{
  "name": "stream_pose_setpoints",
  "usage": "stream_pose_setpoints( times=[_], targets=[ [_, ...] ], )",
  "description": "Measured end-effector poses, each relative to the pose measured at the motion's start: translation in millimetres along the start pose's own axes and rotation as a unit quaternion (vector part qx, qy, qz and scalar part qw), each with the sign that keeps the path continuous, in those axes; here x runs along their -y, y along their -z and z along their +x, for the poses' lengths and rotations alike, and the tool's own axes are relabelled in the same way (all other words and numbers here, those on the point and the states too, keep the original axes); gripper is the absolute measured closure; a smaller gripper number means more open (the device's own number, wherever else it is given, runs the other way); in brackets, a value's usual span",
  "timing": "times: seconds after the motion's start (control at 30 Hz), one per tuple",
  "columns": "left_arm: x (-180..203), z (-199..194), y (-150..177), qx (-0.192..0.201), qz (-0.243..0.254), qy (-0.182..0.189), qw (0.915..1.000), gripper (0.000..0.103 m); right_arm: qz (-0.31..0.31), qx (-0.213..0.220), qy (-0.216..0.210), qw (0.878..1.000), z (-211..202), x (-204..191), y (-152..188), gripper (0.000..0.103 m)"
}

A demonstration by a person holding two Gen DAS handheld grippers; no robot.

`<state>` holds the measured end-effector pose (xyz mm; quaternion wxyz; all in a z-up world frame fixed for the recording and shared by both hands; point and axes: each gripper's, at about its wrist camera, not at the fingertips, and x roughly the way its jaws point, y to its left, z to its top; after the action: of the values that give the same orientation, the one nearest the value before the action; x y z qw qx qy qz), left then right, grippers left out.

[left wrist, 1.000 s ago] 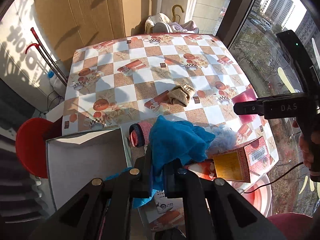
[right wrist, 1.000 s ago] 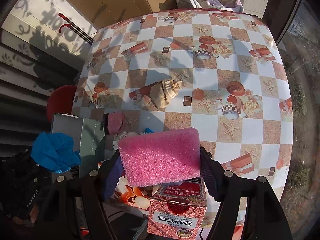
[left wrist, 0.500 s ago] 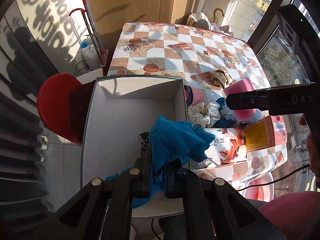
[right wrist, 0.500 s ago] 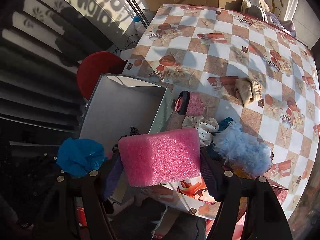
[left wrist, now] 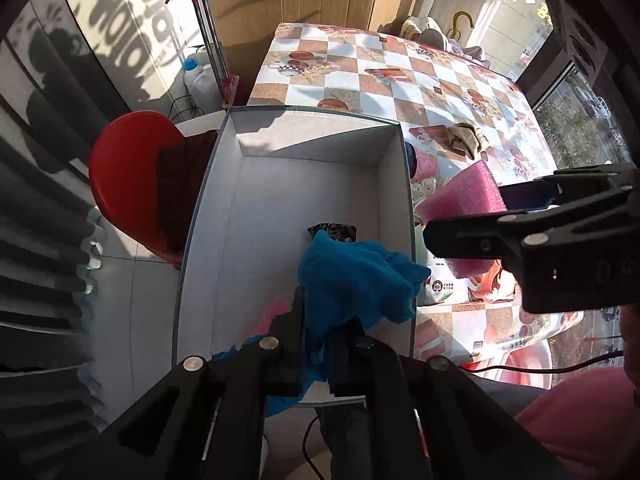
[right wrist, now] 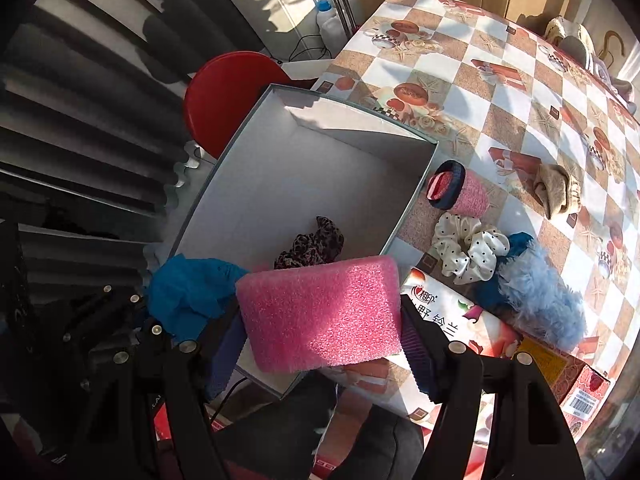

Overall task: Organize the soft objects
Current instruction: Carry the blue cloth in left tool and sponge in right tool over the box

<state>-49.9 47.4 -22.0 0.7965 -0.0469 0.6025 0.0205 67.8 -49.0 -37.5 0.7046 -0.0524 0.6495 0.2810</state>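
Your left tool (left wrist: 316,344) is clamped tight on the blue cloth (left wrist: 352,280), which hangs over the near right part of the white box (left wrist: 304,184), inside the rim. Looks ready to let go there. Your right tool (right wrist: 320,340) is holding the pink foam block (right wrist: 324,312) across its long axis, jaws spread wide by it. The block sits over the box's near right corner, half of it past the rim and over the table (right wrist: 520,92), just beside the cloth. So the left is the better placed; the right needs to shift further over the box. A dark patterned scrunchie (right wrist: 312,246) lies inside already.
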Motion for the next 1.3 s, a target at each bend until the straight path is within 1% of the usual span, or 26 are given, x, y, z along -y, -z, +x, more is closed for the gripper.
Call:
stream_pose_setpoints(
  times=[0.43, 1.3],
  targets=[
    [3.7, 2.8, -2.7, -0.002, 0.014, -0.001, 0.9999, 0.095, 0.003, 0.004, 0.003, 1.000, -0.2, -2.7, 0.3, 0.030],
    [6.1, 4.5, -2.7, -0.005, 0.014, -0.004, 0.9999, 0.095, 0.004, 0.004, 0.002, 1.000, 1.3, -2.8, -0.5, 0.030]
  ],
)
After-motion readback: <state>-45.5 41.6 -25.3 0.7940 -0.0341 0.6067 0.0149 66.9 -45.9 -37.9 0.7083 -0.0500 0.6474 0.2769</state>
